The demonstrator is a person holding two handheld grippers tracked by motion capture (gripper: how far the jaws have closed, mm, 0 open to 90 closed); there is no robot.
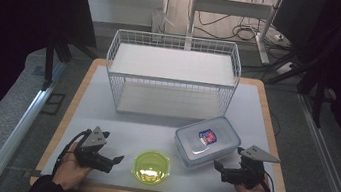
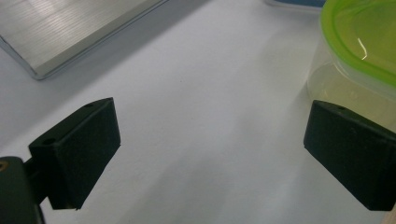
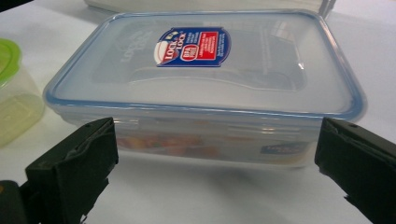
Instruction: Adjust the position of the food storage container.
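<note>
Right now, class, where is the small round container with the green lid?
In the high view, the green-lidded round container sits near the table's front edge, between the left gripper and the clear rectangular lidded box.

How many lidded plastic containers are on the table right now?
2. A small round container with a green lid sits near the front edge, between the two grippers. A larger rectangular container with a blue-trimmed lid lies to its right, in front of the wire basket. The basket looks empty.

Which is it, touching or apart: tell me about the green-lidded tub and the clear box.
Apart. The high view shows bare table between the green-lidded tub and the clear box.
</note>
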